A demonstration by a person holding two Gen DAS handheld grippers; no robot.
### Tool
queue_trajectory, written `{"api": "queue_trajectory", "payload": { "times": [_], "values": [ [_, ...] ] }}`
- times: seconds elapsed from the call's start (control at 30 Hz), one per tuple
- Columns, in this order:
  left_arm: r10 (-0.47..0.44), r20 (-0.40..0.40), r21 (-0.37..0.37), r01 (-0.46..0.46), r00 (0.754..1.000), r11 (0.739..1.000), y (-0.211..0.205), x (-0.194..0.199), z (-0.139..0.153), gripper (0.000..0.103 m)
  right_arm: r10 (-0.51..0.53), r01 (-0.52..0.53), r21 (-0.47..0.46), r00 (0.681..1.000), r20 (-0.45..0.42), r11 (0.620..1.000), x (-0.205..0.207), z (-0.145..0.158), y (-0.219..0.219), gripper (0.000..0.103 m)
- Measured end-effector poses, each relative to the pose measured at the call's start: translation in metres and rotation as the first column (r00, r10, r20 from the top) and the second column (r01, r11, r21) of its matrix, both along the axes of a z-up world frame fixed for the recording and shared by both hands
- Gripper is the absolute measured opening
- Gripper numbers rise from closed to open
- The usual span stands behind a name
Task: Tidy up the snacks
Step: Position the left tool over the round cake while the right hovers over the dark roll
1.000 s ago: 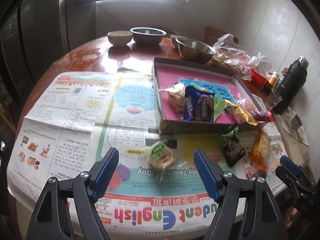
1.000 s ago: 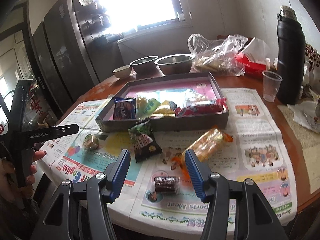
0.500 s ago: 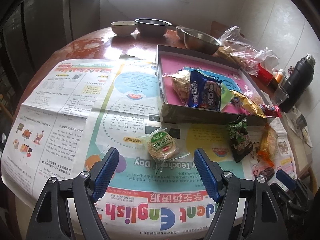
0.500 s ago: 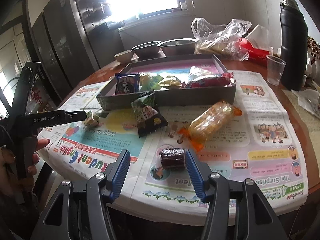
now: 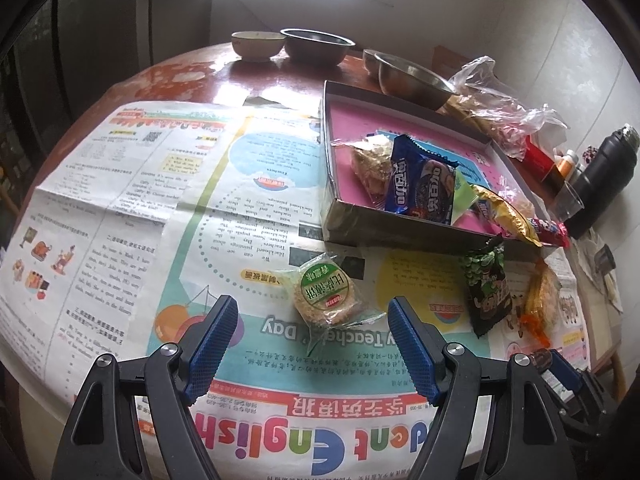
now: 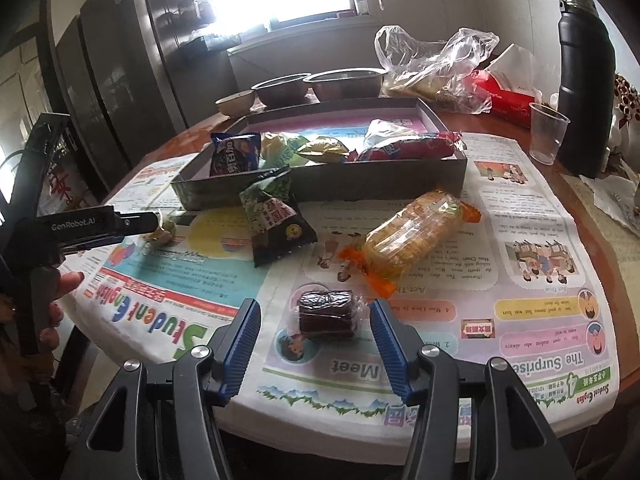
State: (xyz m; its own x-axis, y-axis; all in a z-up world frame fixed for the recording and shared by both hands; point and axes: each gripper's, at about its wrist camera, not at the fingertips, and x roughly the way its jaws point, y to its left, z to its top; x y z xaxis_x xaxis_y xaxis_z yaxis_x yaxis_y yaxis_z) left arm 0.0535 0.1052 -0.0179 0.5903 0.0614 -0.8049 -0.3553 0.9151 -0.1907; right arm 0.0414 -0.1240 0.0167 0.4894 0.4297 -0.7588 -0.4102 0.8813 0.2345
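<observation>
A shallow box [image 5: 404,236] with a pink floor holds several snack packs, among them a blue one [image 5: 420,184]. On the newspaper in front of it lie a round green-label cracker pack [image 5: 325,295], a green-black pouch [image 5: 486,286] and an orange-ended biscuit roll [image 6: 416,238]. My left gripper [image 5: 310,320] is open, its blue pads just short of the cracker pack. My right gripper [image 6: 314,322] is open too, with a small dark wrapped cake [image 6: 327,314] lying just ahead between its tips, untouched. The same box [image 6: 380,178] and pouch [image 6: 274,216] show in the right wrist view.
Metal bowls [image 5: 316,46] and a ceramic bowl [image 5: 256,44] stand at the far table edge. A plastic bag [image 6: 432,64], a red pack, a clear cup [image 6: 546,132] and a black flask [image 6: 584,80] crowd the right side. A hand [image 6: 52,300] holds the left tool.
Both grippers have sunk toward the table. The cracker pack and the dark cake now sit nearer their fingertips. Jaw widths look unchanged.
</observation>
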Motion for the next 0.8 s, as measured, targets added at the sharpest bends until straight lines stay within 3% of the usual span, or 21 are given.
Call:
{"api": "queue_trajectory", "payload": {
  "times": [0.3, 0.57, 0.8],
  "values": [
    [0.039, -0.020, -0.013, -0.039, 0.999, 0.999, 0.000, 0.009, -0.008, 0.079, 0.043, -0.040, -0.061, 0.998, 0.051, 0.997, -0.001, -0.004, 0.009, 0.056],
    [0.049, -0.038, 0.010, -0.049, 0.998, 0.999, -0.008, 0.018, -0.015, 0.079, 0.058, -0.052, -0.093, 0.996, 0.069, 0.994, 0.001, -0.011, 0.011, 0.045],
    [0.065, -0.023, 0.022, -0.064, 0.998, 0.998, -0.006, 0.020, -0.016, 0.078, 0.082, -0.072, -0.108, 0.992, 0.098, 0.992, 0.001, -0.012, 0.016, 0.042]
  ]
}}
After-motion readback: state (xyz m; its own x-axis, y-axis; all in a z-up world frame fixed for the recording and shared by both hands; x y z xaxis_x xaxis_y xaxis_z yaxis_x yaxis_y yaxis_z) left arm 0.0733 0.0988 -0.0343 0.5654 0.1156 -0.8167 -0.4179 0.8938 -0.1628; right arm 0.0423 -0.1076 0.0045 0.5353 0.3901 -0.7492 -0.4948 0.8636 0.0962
